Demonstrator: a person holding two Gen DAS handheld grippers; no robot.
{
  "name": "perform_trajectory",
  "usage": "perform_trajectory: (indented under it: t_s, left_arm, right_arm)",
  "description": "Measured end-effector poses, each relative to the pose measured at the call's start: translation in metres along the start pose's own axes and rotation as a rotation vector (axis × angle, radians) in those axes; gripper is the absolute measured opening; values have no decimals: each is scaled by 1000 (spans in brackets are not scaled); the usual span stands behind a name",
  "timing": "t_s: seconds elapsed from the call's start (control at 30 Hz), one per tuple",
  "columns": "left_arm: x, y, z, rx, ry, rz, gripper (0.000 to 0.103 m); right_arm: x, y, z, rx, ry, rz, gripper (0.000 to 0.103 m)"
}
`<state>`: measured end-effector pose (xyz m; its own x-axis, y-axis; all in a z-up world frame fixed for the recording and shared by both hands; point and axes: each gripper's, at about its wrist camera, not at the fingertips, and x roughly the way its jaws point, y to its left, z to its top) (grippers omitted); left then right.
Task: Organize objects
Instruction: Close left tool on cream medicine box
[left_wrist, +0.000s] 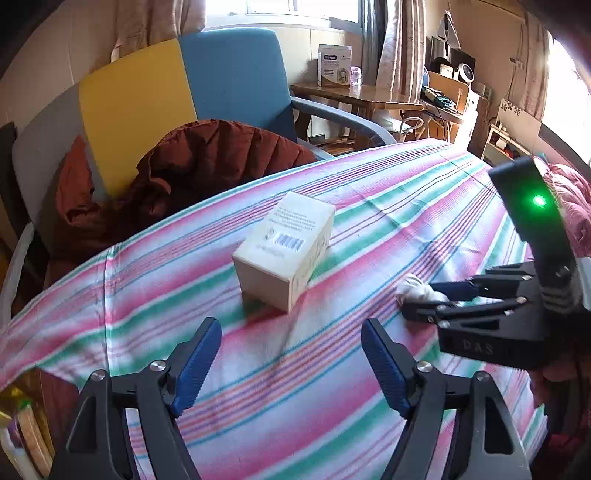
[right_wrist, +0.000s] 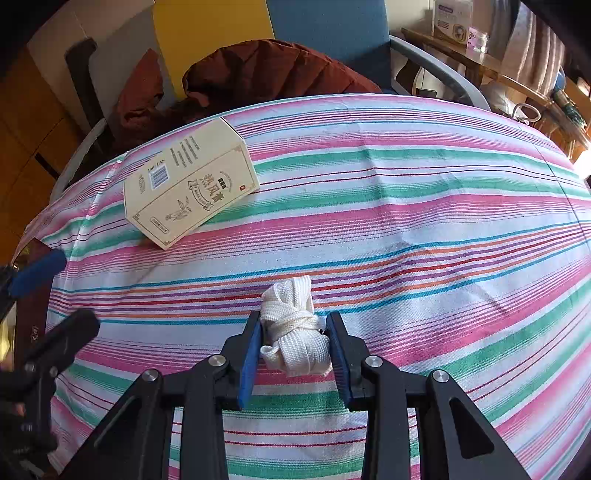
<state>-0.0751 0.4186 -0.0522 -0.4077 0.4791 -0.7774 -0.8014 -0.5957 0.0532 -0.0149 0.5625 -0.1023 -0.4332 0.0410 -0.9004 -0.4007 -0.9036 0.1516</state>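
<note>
A cream box and a white strap bundle on the striped cloth

The cream box (left_wrist: 284, 254) lies on its side, barcode face up. The white strap bundle (right_wrist: 295, 328), knotted around its middle, lies well apart from it, squeezed between two blue pads.

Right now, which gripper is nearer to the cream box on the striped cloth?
Left. The left gripper hovers open just in front of the cream box, not touching it. The right gripper is further off to the side, shut on the white rope bundle.

box print (left_wrist: 291, 221): blurred, too small to read
rope bundle (left_wrist: 415, 288): mostly hidden behind the right gripper (left_wrist: 421, 301)
left gripper (right_wrist: 40, 295): cut off by the picture's edge
</note>
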Motion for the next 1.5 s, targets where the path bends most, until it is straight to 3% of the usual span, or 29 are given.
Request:
perform_trajectory:
  t_s: [0.17,0.33,0.67,0.73,0.8,0.97,1.17,1.5]
  left_arm:
    - [23,4,28,37,-18,4,84]
    - [46,2,37,91,27,-15,84]
    - [69,11,42,-5,34,-69,84]
    - [73,10,41,-24,42,-85,78]
    - [77,10,38,-43,52,-77,61]
    - [77,14,26,-89,19,-54,53]
    - [73,12,5,-108,12,-14,51]
    - [42,21,-30,-211,-7,-74,51]
  right_arm:
    - [2,3,2,-5,2,-5,35]
    - [3,2,3,14,3,7,35]
    - [4,-5,4,17,7,12,36]
    - [-3,-17,0,20,7,15,36]
    - [-4,-18,-2,20,7,17,36]
    - [-4,-19,-2,21,7,17,36]
    - [-4,-18,-2,15,5,17,36]
    - [-4,-19,-2,6,1,11,36]
